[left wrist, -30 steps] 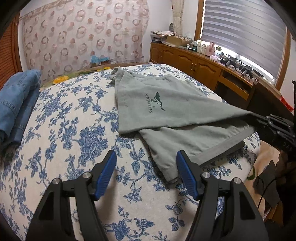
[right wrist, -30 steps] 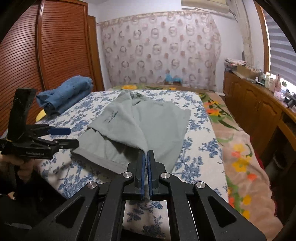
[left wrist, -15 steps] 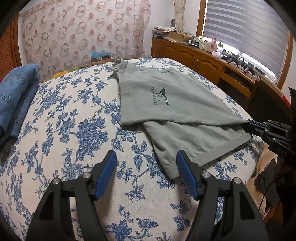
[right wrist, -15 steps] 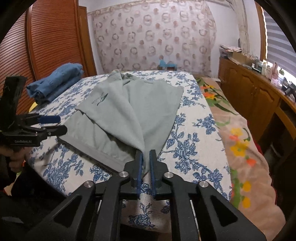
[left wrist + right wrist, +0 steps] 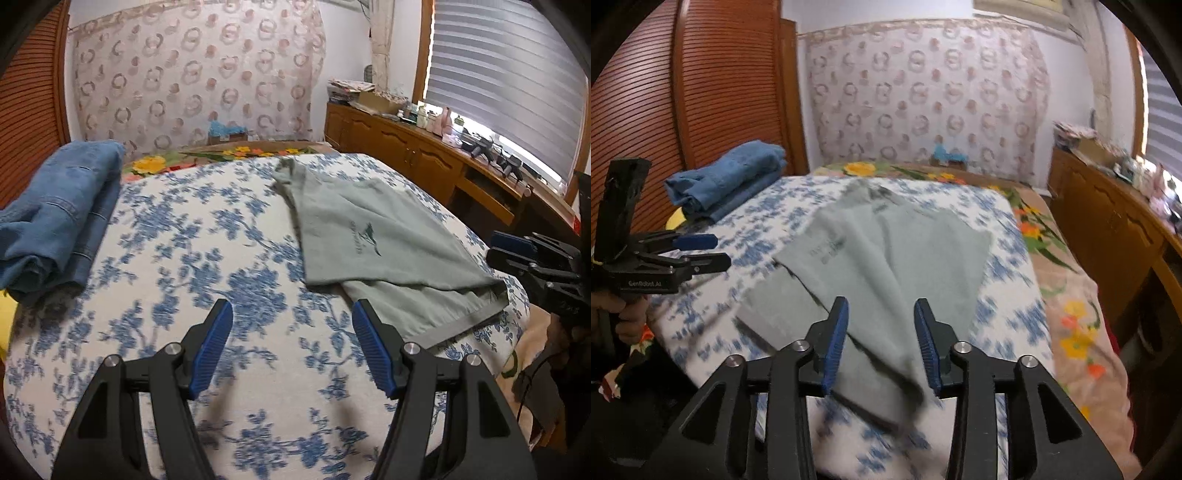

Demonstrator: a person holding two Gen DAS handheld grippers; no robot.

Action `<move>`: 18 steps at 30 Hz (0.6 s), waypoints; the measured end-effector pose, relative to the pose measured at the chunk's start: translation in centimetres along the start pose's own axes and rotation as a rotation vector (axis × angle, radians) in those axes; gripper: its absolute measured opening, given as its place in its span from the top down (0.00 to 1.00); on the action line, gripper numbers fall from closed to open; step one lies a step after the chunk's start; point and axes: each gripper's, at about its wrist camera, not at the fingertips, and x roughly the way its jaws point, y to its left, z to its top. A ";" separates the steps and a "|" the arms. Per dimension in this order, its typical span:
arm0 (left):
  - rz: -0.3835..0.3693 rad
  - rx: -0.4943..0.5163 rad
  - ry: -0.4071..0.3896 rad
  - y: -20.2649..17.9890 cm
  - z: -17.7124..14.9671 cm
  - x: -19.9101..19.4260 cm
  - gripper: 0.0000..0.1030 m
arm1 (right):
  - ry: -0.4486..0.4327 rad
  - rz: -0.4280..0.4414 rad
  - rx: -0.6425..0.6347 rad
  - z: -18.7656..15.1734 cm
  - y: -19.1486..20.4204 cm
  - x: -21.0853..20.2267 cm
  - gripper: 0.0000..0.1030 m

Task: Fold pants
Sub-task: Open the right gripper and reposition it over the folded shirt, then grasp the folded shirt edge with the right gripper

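Note:
Grey-green pants [image 5: 384,243] with a small dark logo lie folded over on the floral bed, one layer across the other; they also show in the right wrist view [image 5: 894,266]. My left gripper [image 5: 291,349] is open and empty above the bedspread, left of the pants' near hem. My right gripper [image 5: 881,345] is open over the pants' near corner and holds nothing; it also shows in the left wrist view [image 5: 517,251] at the bed's right edge. The left gripper shows in the right wrist view [image 5: 701,251], open.
Folded blue jeans [image 5: 55,221] lie at the bed's far left, also in the right wrist view [image 5: 727,181]. The blue-flowered bedspread [image 5: 207,258] covers the bed. A wooden cabinet [image 5: 413,155] with clutter runs along the window. A slatted wooden wardrobe [image 5: 683,92] stands left.
My right gripper was shut on the pants' corner, lowered it onto the bed, and has opened and let go. My left gripper stayed open and swung left.

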 end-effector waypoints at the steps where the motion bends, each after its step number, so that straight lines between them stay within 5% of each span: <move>1: 0.006 -0.003 -0.007 0.3 0.0 -0.3 0.35 | 0.002 0.008 -0.006 0.4 0.4 0.5 0.57; 10: 0.028 -0.026 -0.047 2.0 0.3 -2.3 0.35 | 0.055 0.120 -0.050 3.7 3.7 5.2 0.56; 18: 0.048 -0.037 -0.063 2.9 0.0 -3.1 0.35 | 0.112 0.135 -0.090 4.8 5.6 8.8 0.56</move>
